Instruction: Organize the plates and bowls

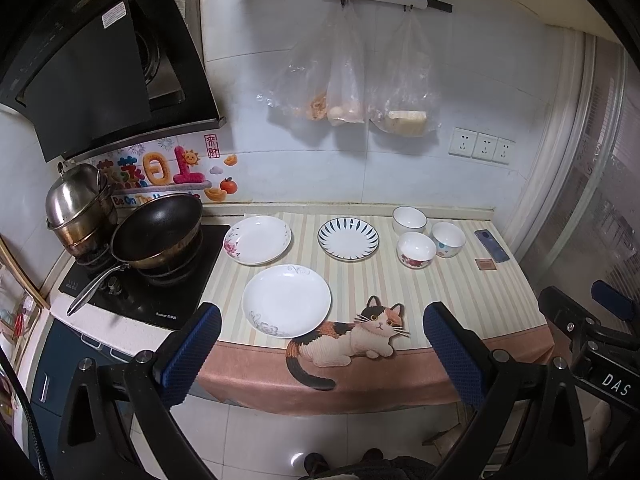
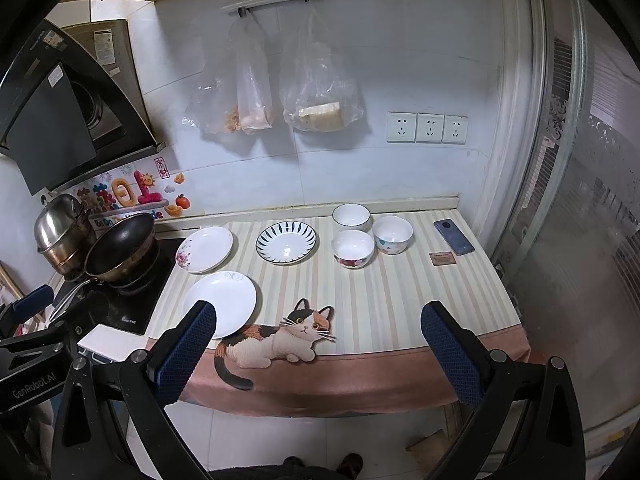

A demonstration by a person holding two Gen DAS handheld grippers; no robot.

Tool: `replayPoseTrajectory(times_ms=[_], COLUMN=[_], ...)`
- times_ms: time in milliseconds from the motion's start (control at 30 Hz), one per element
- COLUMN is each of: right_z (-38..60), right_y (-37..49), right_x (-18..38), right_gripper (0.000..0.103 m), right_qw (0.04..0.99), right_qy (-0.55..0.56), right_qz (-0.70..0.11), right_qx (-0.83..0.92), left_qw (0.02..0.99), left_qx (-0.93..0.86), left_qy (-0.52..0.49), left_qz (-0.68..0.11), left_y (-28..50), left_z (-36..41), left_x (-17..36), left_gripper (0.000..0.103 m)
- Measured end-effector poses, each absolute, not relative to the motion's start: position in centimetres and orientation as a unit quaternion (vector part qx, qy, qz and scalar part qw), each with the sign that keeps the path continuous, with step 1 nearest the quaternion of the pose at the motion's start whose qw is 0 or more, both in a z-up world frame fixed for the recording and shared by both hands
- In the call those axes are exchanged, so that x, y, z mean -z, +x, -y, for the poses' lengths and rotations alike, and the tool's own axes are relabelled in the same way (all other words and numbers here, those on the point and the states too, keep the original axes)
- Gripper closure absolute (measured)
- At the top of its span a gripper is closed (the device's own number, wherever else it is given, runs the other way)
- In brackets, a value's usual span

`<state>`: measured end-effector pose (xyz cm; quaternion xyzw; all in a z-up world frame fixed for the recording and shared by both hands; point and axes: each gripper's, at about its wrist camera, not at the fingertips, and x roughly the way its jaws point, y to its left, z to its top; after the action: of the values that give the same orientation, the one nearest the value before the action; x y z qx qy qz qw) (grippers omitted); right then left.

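Three plates lie on the striped counter mat (image 1: 460, 304): a white plate (image 1: 286, 300) (image 2: 219, 304) near the front, a flower-edged plate (image 1: 257, 240) (image 2: 205, 249) behind it, and a blue-striped plate (image 1: 348, 238) (image 2: 285, 242). Three bowls stand to the right: a plain white bowl (image 1: 409, 219) (image 2: 351, 217), a red-flower bowl (image 1: 416, 249) (image 2: 353, 249) and a dotted bowl (image 1: 448, 239) (image 2: 392, 234). My left gripper (image 1: 320, 344) and right gripper (image 2: 318, 346) are open and empty, held off the counter's front edge.
A black wok (image 1: 157, 232) and a steel pot (image 1: 78, 204) sit on the stove at left. A phone (image 1: 491, 245) and a small brown card (image 1: 485, 265) lie at the mat's right end. Plastic bags (image 1: 348, 76) hang on the wall. A glass door (image 1: 600, 200) stands right.
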<state>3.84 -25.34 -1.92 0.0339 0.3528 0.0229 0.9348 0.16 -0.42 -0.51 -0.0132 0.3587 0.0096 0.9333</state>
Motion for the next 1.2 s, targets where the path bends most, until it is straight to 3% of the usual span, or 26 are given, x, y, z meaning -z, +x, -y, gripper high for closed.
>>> replayPoseTrajectory(times_ms=[1200], right_z=[25.3], right_y=[5.3], right_x=[2.1], right_gripper=[0.0], right_qw=[0.936], right_qy=[0.035], right_qz=[-0.351], right_qx=[-0.018], left_qw=[0.934], left_qx=[-0.012], left_qy=[-0.014], left_qz=[-0.358], left_y=[1.5], left_z=[0.8], left_x=[0.2], left_gripper=[0.0])
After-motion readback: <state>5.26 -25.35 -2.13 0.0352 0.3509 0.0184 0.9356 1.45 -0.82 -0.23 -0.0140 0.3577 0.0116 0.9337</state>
